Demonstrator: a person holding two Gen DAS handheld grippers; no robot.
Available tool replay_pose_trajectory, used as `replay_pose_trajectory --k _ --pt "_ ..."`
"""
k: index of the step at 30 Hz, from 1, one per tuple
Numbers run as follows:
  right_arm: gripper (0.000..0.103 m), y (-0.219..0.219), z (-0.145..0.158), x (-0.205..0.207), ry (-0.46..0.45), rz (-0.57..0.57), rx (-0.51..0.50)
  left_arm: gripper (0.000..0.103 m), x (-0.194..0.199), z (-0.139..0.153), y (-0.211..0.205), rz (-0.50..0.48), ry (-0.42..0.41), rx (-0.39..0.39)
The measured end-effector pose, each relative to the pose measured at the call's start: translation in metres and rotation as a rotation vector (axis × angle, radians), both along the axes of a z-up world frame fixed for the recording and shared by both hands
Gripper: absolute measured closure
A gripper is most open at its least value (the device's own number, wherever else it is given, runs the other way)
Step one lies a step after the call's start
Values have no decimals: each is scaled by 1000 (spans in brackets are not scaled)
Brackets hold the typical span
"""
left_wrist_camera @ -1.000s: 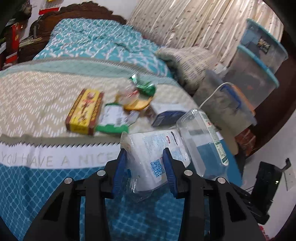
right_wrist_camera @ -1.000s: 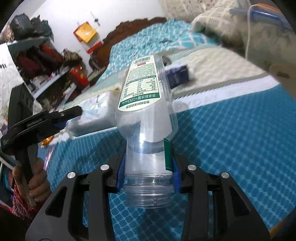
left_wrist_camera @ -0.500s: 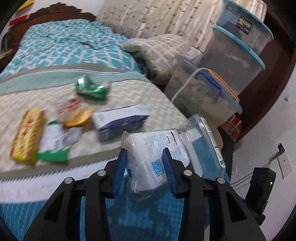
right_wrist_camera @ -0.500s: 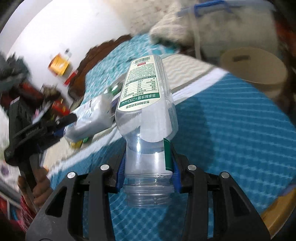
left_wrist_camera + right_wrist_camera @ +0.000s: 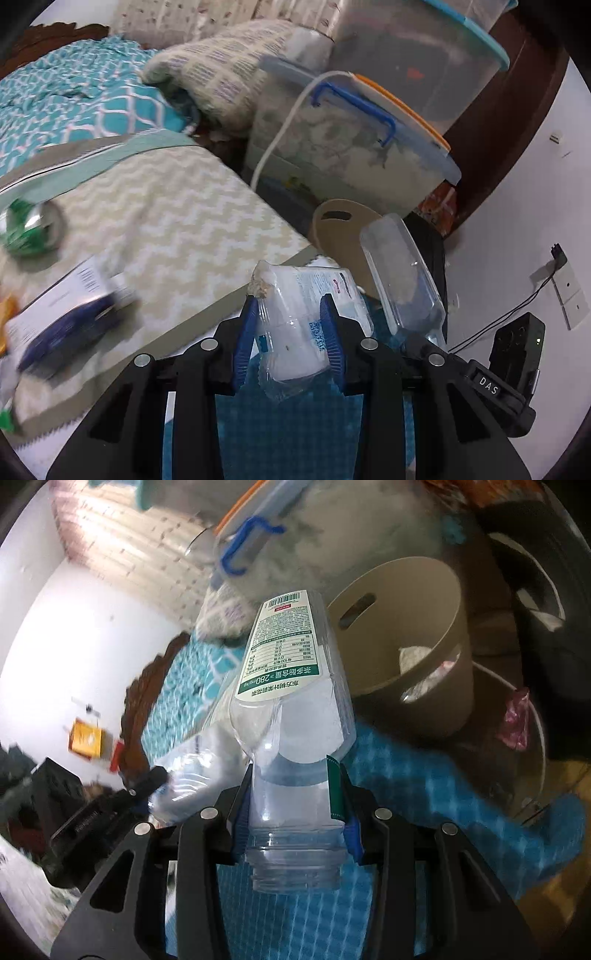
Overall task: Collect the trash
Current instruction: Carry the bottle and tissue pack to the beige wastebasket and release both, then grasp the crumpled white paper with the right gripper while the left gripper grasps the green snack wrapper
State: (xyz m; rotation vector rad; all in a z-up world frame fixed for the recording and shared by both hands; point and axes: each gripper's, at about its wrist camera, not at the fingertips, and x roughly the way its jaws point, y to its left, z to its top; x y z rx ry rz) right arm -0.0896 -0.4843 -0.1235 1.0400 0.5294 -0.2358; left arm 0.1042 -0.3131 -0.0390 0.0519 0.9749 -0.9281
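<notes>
Right tool (image 5: 295, 812) clamps bottle (image 5: 291, 709); bin rim (image 5: 436, 590) near

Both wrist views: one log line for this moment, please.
left gripper: shut on clear wrapper | right gripper: shut on empty bottle | beige bin: beside bed, some trash inside | neither item dropped in yet

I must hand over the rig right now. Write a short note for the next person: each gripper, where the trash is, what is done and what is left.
Left gripper: shut on the white plastic packet.
Right gripper: shut on the empty clear bottle, held near its neck, mouth toward the camera.
Both are over the blue foot of the bed, near the beige bin beside it. The bin already holds some trash.
Done: two pieces picked up and brought near the bin.
Left: drop both in, then fetch the green can, the blue-and-white box and the other scraps on the bed at the frame's left edge.
</notes>
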Motion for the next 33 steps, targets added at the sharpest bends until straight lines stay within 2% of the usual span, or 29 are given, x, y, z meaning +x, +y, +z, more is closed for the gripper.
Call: replay_pose_trajectory --k 8,10,11,12,13,16,21,26,33 --pt "60 -53 -11 11 2 -74 68 70 15 -7 -92 -50 0 31" --pt "53 -62 -14 13 12 -96 79 70 17 -7 -111 -42 -9 19" --pt "45 -66 -15 16 16 -95 77 60 17 -7 -121 -39 -8 11" --pt "33 -69 -13 19 26 -94 66 39 17 -7 -128 -41 -6 13" --pt "32 -72 -13 20 21 -104 48 34 15 -8 -136 -45 -12 22" --pt "32 -69 -2 20 0 -103 -20 36 7 -5 -140 -79 -47 40" --pt "32 -48 8 19 -14 -82 -85 36 1 2 -100 -59 -81 29" --pt "32 -9 15 29 -11 -4 -127 35 -2 4 -20 31 -109 21" --pt "32 62 16 63 8 184 -138 35 -4 -7 107 181 -114 37"
